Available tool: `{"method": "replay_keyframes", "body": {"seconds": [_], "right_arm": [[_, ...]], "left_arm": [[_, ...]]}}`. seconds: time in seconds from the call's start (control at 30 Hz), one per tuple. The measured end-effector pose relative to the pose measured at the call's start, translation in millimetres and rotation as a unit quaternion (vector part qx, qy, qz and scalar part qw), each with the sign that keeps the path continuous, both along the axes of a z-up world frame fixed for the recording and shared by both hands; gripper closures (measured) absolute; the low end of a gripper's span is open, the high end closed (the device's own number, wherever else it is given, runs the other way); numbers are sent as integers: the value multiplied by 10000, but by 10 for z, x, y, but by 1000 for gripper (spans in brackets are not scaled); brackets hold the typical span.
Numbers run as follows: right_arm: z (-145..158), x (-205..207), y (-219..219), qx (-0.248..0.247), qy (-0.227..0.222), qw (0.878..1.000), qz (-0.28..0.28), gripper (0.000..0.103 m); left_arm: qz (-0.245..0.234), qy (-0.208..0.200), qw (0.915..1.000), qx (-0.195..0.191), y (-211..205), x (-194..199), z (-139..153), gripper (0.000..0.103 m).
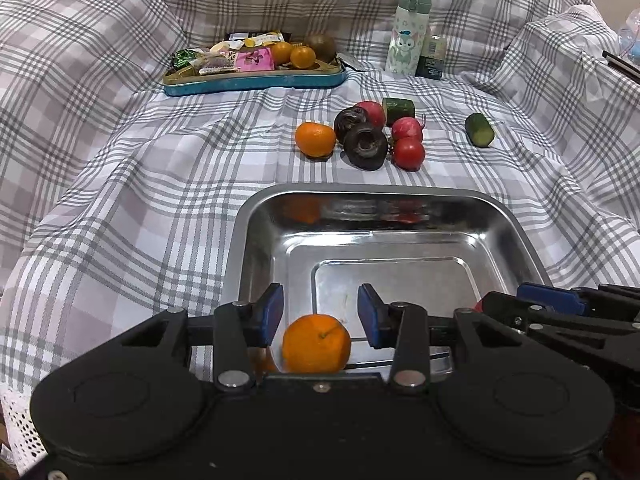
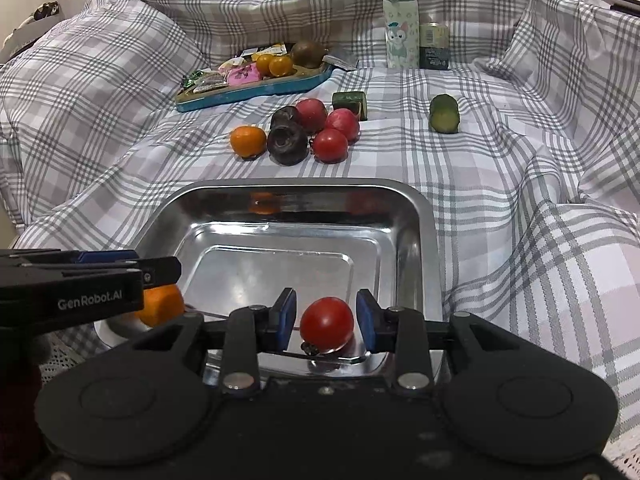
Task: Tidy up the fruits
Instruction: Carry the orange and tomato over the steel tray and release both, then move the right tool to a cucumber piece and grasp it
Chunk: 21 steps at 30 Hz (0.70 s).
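Observation:
A steel tray (image 1: 516, 224) (image 2: 416, 216) lies on the plaid cloth in front of me. My left gripper (image 1: 320, 312) is open over its near left part, with an orange (image 1: 316, 343) (image 2: 162, 310) lying in the tray between the blue pads, untouched. My right gripper (image 2: 326, 316) is open over the near right part, with a red tomato (image 2: 327, 323) lying between its pads. Beyond the tray lie another orange (image 1: 315, 139) (image 2: 248, 141), two dark round fruits (image 1: 366, 145) (image 2: 288, 143), three red fruits (image 1: 409, 153) (image 2: 330, 145) and two cucumber pieces (image 1: 479, 129) (image 2: 444, 113).
A blue tray (image 1: 256, 80) (image 2: 256, 90) of snacks, small oranges and a kiwi stands at the back. A patterned bottle (image 1: 406, 30) (image 2: 400, 26) and a small jar (image 1: 432, 58) (image 2: 434, 46) stand at the back right. The cloth rises in folds on both sides.

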State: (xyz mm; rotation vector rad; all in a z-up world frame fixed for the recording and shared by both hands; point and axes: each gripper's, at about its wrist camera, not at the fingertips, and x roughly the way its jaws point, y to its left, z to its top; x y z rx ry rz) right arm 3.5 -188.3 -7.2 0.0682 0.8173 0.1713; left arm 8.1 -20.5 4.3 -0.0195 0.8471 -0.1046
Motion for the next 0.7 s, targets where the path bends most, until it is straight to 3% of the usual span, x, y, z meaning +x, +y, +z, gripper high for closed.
{"method": "replay_keyframes", "body": {"seconds": [0.7], "right_arm": [[80, 126, -14, -135, -294, 9995, -32, 68]], "left_arm": [[-7, -227, 9995, 204, 16, 204, 116, 54]]}}
